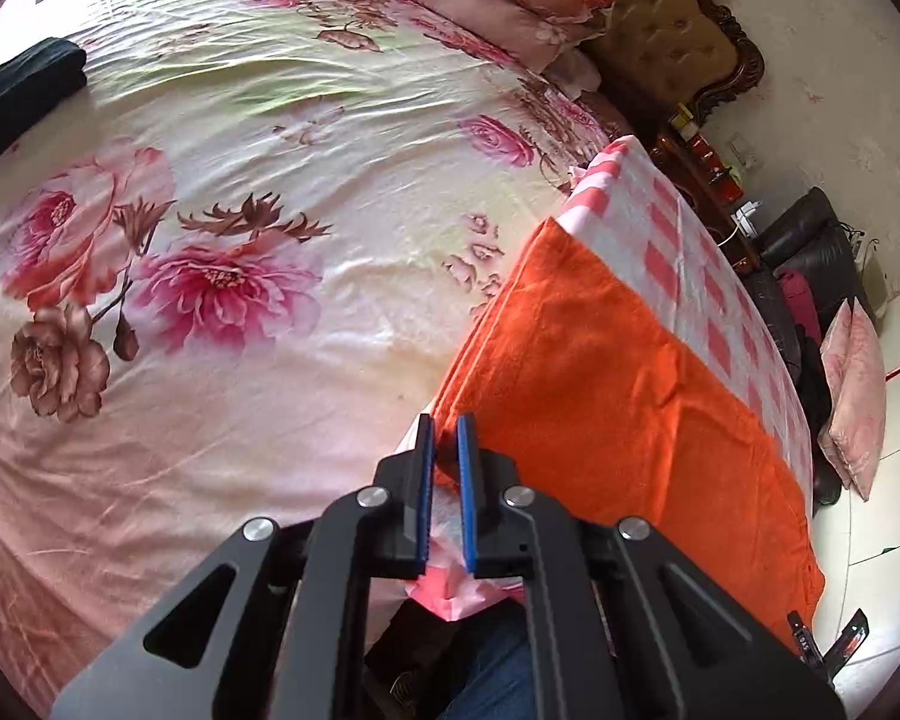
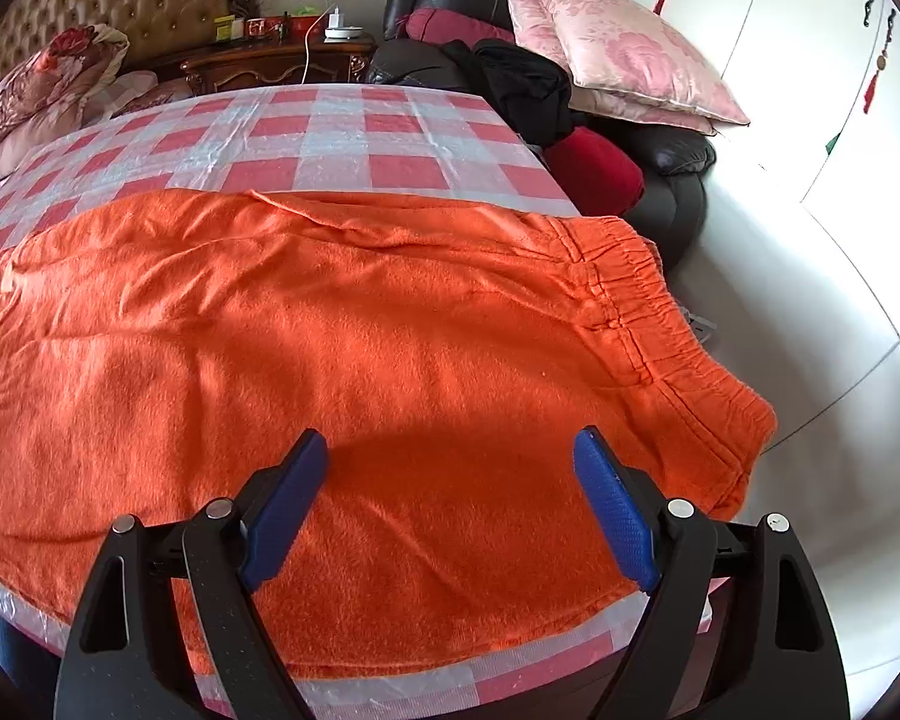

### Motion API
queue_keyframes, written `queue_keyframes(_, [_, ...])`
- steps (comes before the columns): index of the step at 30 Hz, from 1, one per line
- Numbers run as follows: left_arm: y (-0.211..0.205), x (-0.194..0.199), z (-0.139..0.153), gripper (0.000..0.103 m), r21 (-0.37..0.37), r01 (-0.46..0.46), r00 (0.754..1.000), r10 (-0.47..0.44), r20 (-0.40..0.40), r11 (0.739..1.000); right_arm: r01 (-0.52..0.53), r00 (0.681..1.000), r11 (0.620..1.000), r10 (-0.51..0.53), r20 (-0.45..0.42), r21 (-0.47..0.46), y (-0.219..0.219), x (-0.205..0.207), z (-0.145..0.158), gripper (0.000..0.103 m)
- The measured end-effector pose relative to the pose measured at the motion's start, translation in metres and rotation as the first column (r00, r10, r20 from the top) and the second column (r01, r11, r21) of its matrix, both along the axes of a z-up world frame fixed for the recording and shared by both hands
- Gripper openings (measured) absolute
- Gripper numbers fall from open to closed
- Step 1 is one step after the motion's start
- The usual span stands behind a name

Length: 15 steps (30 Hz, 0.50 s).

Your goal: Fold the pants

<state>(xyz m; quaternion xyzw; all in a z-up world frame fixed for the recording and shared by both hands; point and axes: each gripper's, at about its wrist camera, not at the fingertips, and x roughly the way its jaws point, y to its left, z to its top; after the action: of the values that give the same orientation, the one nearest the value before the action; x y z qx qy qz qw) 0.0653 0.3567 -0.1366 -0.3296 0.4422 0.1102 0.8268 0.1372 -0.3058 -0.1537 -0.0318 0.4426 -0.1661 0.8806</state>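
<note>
Lengthwise, the fuzzy orange pants are lying across the checked plastic tablecloth, elastic waistband pointing right in the right wrist view. The left gripper is pinching their corner; the right gripper is hovering wide.

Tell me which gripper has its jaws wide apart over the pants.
The right gripper: its blue pads stand wide apart above the orange pants. The left gripper has its pads nearly together at the pants' corner.
</note>
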Motion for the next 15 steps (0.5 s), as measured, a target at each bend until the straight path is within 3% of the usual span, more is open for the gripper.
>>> queue_keyframes(5, [0.003, -0.001, -0.009, 0.009, -0.029, -0.006, 1.000, 0.006, -0.001, 1.000, -0.005, 1.000, 1.000, 0.005, -0.017, 0.013, -0.004, -0.001, -0.001, 0.081])
queue_keyframes(8, [0.001, -0.003, -0.005, 0.022, 0.007, -0.020, 1.000, 0.020, -0.021, 1.000, -0.006, 0.999, 1.000, 0.007, -0.032, 0.031, -0.005, -0.001, -0.006, 0.082])
queue_keyframes(9, [-0.002, -0.003, 0.001, 0.027, 0.048, -0.023, 0.999, 0.024, -0.021, 0.999, -0.002, 0.999, 0.999, 0.003, -0.033, 0.037, -0.006, -0.001, -0.006, 0.083])
queue_keyframes(11, [-0.018, 0.002, 0.019, 0.027, 0.167, 0.010, 1.000, -0.009, -0.003, 0.986, 0.005, 0.999, 0.999, -0.004, -0.039, 0.042, -0.006, 0.000, -0.006, 0.083])
queue_keyframes(13, [-0.051, 0.015, 0.039, 0.033, 0.320, 0.061, 0.997, -0.074, 0.028, 0.946, 0.012, 0.999, 0.999, -0.010, -0.048, 0.042, -0.006, 0.001, -0.007, 0.085])
queue_keyframes(15, [-0.095, 0.031, 0.048, 0.044, 0.411, 0.145, 0.983, -0.179, 0.045, 0.900, 0.025, 0.998, 0.998, -0.023, -0.050, 0.052, -0.008, 0.001, -0.008, 0.087])
